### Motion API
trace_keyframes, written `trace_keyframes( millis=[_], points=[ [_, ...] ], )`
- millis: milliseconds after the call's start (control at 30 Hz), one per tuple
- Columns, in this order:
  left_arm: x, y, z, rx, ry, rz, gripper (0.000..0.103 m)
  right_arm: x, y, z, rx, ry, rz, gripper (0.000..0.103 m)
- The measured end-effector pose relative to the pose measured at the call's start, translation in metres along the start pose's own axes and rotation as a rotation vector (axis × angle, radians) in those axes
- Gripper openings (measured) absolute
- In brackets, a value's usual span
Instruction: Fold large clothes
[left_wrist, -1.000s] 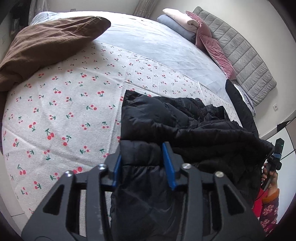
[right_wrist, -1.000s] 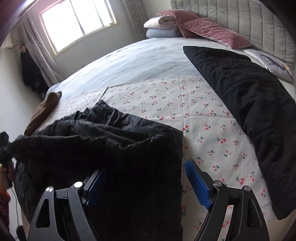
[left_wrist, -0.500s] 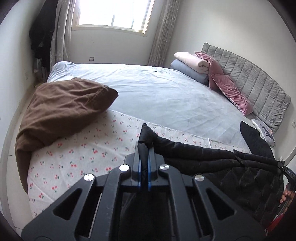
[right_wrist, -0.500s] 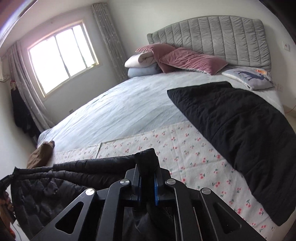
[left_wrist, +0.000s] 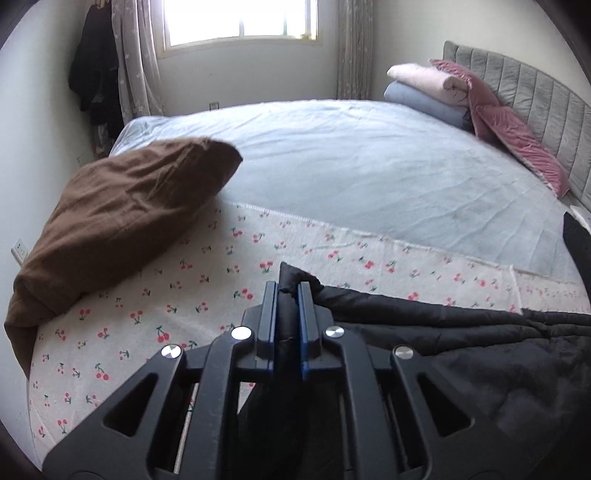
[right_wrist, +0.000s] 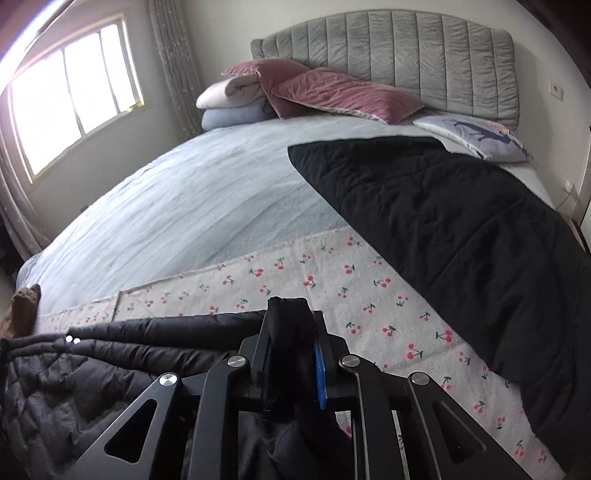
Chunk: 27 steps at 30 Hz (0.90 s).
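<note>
A black puffer jacket (left_wrist: 461, 350) lies over the near edge of the cherry-print cloth (left_wrist: 166, 295) on the bed. My left gripper (left_wrist: 288, 291) pinches the jacket's left corner between its blue pads, and its jaws are opening slightly with the fabric still pressed between them. My right gripper (right_wrist: 290, 314) clamps a thick bunch of the jacket (right_wrist: 147, 354) at the other corner, its jaws also opening a little around the fabric. The jacket's edge runs taut between the two grippers. The part below the grippers is hidden.
A brown pillow (left_wrist: 122, 206) sits on the bed's left side. A black quilt (right_wrist: 461, 229) covers the right side up to a printed pillow (right_wrist: 476, 136). Pink cushions (right_wrist: 332, 92) and folded blankets (right_wrist: 232, 107) lean on the grey headboard (right_wrist: 406, 51). Pale blue sheet (left_wrist: 369, 166) lies beyond.
Both grippers went from open over the jacket to clamped on its corners. They have since carried the edge forward over the cherry cloth, and both views now tilt up towards the window and headboard.
</note>
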<state>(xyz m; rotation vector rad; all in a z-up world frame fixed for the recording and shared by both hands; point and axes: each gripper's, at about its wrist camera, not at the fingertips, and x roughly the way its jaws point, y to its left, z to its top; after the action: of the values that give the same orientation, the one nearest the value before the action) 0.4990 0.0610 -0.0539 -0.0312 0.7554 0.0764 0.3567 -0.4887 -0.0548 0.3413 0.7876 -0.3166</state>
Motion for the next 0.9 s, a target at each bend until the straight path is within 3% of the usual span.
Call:
trace_keyframes(
  millis=[100,200,233,267,333,433,500,600,733,900],
  points=[
    [0.028,0.011,0.000,-0.007,0.144,0.029,0.014,0.020,-0.013,0.003,0.026,0.077,-0.038,0.028],
    [0.012,0.019,0.006,0.002,0.107,0.063,0.014,0.005,-0.026,0.011,0.065,0.045,-0.056,0.033],
    [-0.001,0.020,0.009,0.002,0.085,0.055,0.022,-0.004,-0.026,0.013,0.069,0.028,-0.059,0.039],
    [-0.013,0.019,0.012,0.005,0.069,0.030,0.029,-0.015,-0.023,0.013,0.069,0.006,-0.055,0.043],
    [-0.038,0.010,0.013,0.018,0.052,-0.040,0.065,-0.034,-0.008,0.014,0.038,-0.022,-0.025,0.058],
    [-0.071,-0.022,0.006,0.061,0.054,-0.172,0.077,-0.055,0.043,0.009,-0.042,-0.009,0.060,0.064],
    [-0.085,-0.047,-0.004,0.077,0.095,-0.288,0.082,-0.059,0.081,-0.002,-0.103,0.016,0.150,0.065],
    [-0.084,-0.073,-0.022,0.079,0.148,-0.378,0.083,-0.049,0.120,-0.022,-0.147,0.065,0.239,0.065],
    [-0.051,-0.063,-0.037,0.110,0.190,-0.290,0.083,-0.013,0.115,-0.039,-0.134,0.154,0.206,0.065],
    [-0.022,0.008,-0.031,0.136,0.179,-0.036,0.083,0.015,0.004,-0.030,-0.016,0.201,0.001,0.063]
  ],
)
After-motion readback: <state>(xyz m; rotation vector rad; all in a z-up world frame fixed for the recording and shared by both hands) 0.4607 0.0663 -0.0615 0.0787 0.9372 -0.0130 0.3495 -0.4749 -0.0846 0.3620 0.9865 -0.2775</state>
